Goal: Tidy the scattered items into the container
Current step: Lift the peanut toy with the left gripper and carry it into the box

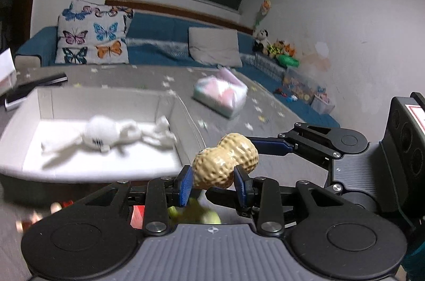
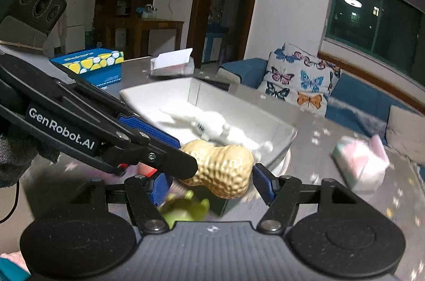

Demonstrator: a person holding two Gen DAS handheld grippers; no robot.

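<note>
Tan peanut [image 1: 225, 161] between left jaws

We saw the left gripper [image 2: 183, 156] reach in from the left, closed on the tan peanut toy [image 2: 223, 169]. The right gripper [image 2: 212, 186] stood with its blue pads either side of the peanut, the right pad [image 2: 261, 181] apart from it. Behind lay the white box [image 2: 276, 132] on the table [image 2: 313, 190], a white plush [image 2: 212, 125] inside. A blurred green item [image 2: 186, 209] sat below.
</note>
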